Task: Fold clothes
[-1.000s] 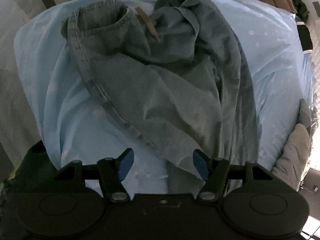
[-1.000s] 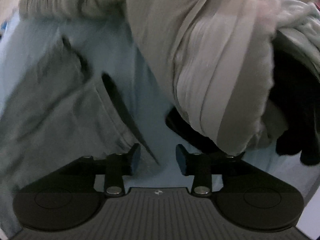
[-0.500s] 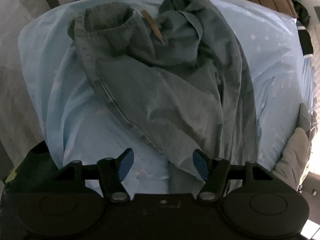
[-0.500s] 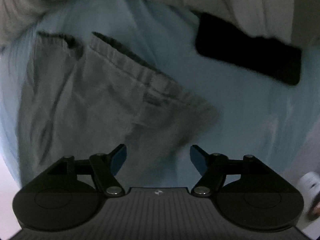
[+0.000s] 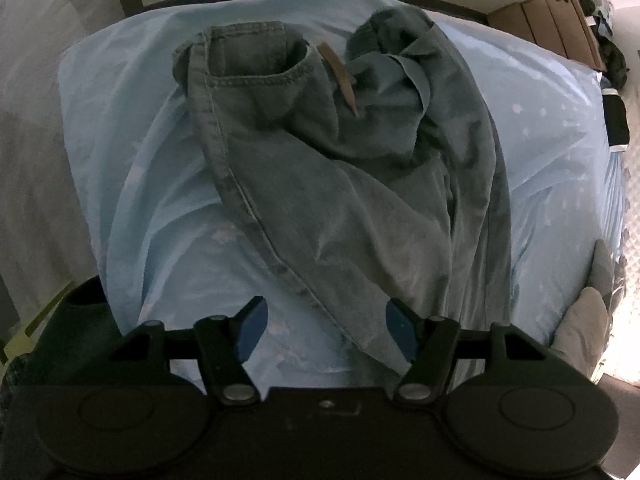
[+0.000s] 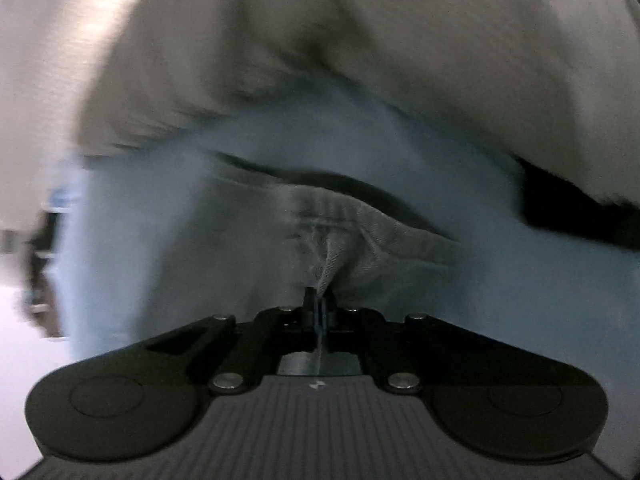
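left gripper (image 5: 322, 326): hovers low over the near end of the denim garment, jaws spread wide, nothing between the blue pads, cloth edge just ahead of the right pad
right gripper (image 6: 320, 300): jaws pinched fully together on a fold of the grey garment, cloth drawn up into a small tent at the tips
denim garment (image 5: 340, 184): rumpled in a long heap across the light blue sheet (image 5: 140, 184), hemmed opening toward the far end, collar-like flap beside it, small tan strip (image 5: 340, 78) on top
grey garment (image 6: 360, 232): lies on the same sheet, seamed edge bunched toward the grip, rest blurred
pale cloth pile (image 6: 360, 40): looms over the far side in the right wrist view, dark item (image 6: 580, 216) under its right edge
step in hand: likely taking hold of the grey piece by its edge, to drag or lift it clear; denim not folded, lies loose
next move calls for: firm pinch kept while the cloth comes free of the pile, a second hold by the idle left jaws to spread it flat
risk: thin pinch may slip; motion blur hides how much cloth is caught
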Demonstrator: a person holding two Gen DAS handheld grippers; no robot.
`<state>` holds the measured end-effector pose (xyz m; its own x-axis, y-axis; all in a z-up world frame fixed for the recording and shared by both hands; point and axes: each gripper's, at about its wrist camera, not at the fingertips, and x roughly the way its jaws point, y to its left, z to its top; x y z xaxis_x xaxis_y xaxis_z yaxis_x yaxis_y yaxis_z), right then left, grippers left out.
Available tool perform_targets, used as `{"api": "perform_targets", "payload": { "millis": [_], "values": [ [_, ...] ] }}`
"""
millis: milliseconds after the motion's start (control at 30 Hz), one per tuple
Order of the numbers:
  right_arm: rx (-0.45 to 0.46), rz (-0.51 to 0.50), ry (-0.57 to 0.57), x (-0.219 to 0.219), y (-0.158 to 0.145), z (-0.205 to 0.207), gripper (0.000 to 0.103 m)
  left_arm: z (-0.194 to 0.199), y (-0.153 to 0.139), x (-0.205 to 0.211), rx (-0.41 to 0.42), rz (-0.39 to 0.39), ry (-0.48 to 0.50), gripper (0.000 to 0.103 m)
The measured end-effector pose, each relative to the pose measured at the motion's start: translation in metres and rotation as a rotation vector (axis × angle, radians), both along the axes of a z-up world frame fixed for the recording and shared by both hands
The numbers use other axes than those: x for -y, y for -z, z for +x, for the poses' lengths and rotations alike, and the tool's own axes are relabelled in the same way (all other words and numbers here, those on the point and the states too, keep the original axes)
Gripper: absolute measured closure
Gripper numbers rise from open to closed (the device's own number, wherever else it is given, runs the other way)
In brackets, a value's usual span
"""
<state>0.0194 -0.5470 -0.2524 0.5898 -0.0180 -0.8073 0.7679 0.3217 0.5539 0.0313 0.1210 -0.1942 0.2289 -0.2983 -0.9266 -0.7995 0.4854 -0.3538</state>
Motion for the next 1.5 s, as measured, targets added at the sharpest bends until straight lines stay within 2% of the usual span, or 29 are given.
{"api": "perform_targets", "payload": {
  "millis": [133,200,233,300,333,500,633,733,767,867,933,1033,1067,1133,1267,1333,1433,1500],
  "values": [
    [0.258,-0.017,-0.097,-0.005,-0.053,0.034,0.102,-0.001,0.002,-0.003,0.002,-0.004,-0.009,0.040],
    [0.364,-0.045,-0.160,-0.004,-0.067,0.039,0.102,-0.001,0.002,-0.004,0.003,-0.006,-0.014,0.040],
    [0.388,-0.069,-0.184,-0.004,-0.067,0.035,0.102,-0.002,0.003,-0.005,0.004,-0.007,-0.016,0.040],
    [0.368,-0.097,-0.194,0.007,-0.061,0.015,0.102,-0.003,0.002,-0.006,0.010,-0.009,-0.015,0.040],
    [0.328,-0.106,-0.187,0.013,-0.052,0.006,0.102,-0.003,0.001,-0.006,0.014,-0.009,-0.013,0.040],
    [-0.004,-0.095,-0.157,0.040,0.025,-0.036,0.102,-0.007,0.000,-0.011,0.008,0.000,-0.025,0.040],
    [-0.175,-0.079,-0.205,0.030,0.060,-0.061,0.100,-0.007,-0.002,-0.013,-0.003,0.015,-0.018,0.040],
    [-0.247,-0.115,-0.224,0.025,0.061,-0.062,0.088,-0.004,-0.002,-0.012,0.002,0.014,-0.015,0.040],
    [-0.269,-0.129,-0.220,0.024,0.059,-0.063,0.080,-0.002,0.000,-0.011,0.001,0.013,-0.012,0.040],
    [-0.321,-0.168,-0.195,0.022,0.043,-0.060,0.062,0.001,0.004,-0.006,0.002,0.001,0.000,0.040],
    [-0.327,-0.176,-0.185,0.019,0.033,-0.054,0.058,0.002,0.006,-0.002,-0.001,-0.003,0.011,0.040],
    [-0.220,-0.078,-0.218,0.004,0.028,-0.039,0.057,0.001,0.009,0.001,-0.007,-0.007,0.015,0.040],
    [-0.185,-0.041,-0.228,0.000,0.028,-0.033,0.052,0.001,0.009,0.001,-0.010,-0.006,0.015,0.040],
    [-0.193,0.010,-0.228,-0.005,0.042,-0.017,0.046,-0.001,0.008,0.000,-0.013,-0.001,0.014,0.040],
    [-0.263,0.090,-0.167,-0.009,0.074,0.004,0.042,-0.008,0.002,-0.005,-0.007,0.010,-0.003,0.040],
    [-0.318,0.143,-0.092,-0.007,0.090,0.012,0.042,-0.013,-0.002,-0.010,-0.002,0.014,-0.021,0.040],
    [-0.309,0.188,-0.024,-0.002,0.108,0.020,0.042,-0.022,-0.007,-0.018,0.006,0.022,-0.052,0.040],
    [-0.361,0.177,-0.033,0.000,0.117,0.027,0.043,-0.027,-0.010,-0.024,0.002,0.030,-0.069,0.040]
  ]
}}
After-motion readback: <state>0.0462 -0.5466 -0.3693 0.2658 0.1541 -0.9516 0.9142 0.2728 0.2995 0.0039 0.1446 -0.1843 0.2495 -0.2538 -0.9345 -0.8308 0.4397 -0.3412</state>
